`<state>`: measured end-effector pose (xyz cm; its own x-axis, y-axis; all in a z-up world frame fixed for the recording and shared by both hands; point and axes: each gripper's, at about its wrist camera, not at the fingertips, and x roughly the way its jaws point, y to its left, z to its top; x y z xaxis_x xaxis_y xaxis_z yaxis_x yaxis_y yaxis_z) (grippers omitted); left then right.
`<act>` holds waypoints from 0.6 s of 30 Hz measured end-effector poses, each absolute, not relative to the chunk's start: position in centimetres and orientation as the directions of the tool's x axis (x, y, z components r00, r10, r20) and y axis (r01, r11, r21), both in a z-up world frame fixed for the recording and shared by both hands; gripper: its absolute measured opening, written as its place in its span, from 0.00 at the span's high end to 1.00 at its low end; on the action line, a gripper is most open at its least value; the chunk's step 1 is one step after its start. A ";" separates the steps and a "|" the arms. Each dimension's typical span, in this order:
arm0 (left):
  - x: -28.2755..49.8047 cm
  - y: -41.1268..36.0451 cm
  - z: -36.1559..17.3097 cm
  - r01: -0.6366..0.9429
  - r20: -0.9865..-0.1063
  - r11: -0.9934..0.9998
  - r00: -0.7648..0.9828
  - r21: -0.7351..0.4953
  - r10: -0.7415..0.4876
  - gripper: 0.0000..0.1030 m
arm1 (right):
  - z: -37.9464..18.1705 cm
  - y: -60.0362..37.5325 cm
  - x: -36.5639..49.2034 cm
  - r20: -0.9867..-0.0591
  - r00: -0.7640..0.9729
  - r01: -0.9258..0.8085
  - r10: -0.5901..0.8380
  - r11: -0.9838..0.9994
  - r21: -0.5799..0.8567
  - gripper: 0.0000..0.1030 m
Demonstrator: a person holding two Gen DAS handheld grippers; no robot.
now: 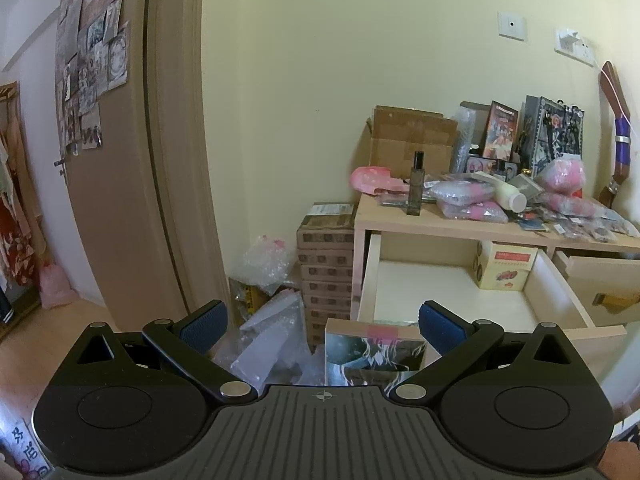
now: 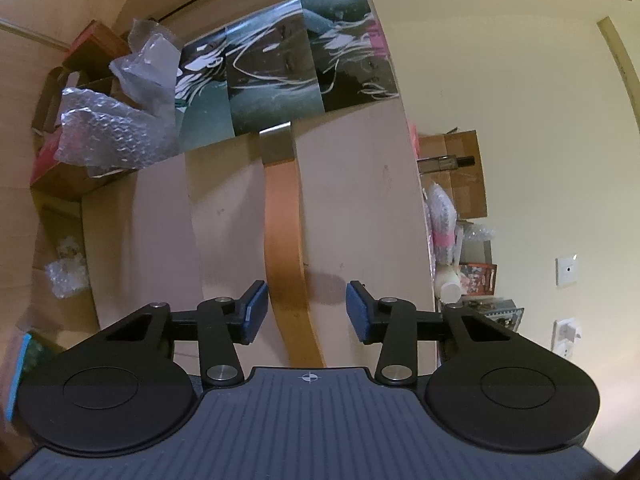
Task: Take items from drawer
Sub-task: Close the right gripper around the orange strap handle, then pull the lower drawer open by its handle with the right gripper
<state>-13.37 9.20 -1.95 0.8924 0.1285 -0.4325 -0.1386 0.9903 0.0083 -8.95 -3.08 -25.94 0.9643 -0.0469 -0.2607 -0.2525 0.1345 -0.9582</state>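
A: Entry: drawer (image 1: 460, 280) was pulled out; box (image 1: 505, 270) was lodged in its back corner. Left gripper (image 1: 320, 326) and right gripper (image 2: 306, 312) were spread, empty.

B: Risk noted: box could be tipped if pinched by one corner.

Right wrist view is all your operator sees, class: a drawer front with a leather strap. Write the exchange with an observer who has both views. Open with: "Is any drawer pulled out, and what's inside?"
Observer: Yes. The left wrist view shows the left drawer pulled well out, with its floor mostly bare.
Operator: Mostly? What is left in it?
Observer: One pale yellow box, standing in the back right corner.
Operator: What about the other tongs?
Observer: The left tongs are open and hold nothing. They are short of the drawer's front left corner, with an illustrated box low between them.
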 end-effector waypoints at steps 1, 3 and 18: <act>-13.3 9.2 -2.0 -0.139 -0.433 0.990 0.892 0.008 0.128 0.00 | -26.1 -3.0 -9.0 -0.262 0.964 -0.254 -0.045 0.128 -0.959 0.64; -13.3 9.3 -2.0 -0.138 -0.433 0.990 0.892 0.011 0.129 0.00 | -26.3 -3.1 -8.9 -0.270 0.962 -0.263 -0.045 0.121 -0.957 0.71; -12.8 9.7 -2.2 -0.139 -0.435 0.990 0.890 0.030 0.138 0.00 | -26.6 -3.0 -8.4 -0.277 0.960 -0.266 -0.045 0.166 -0.950 0.78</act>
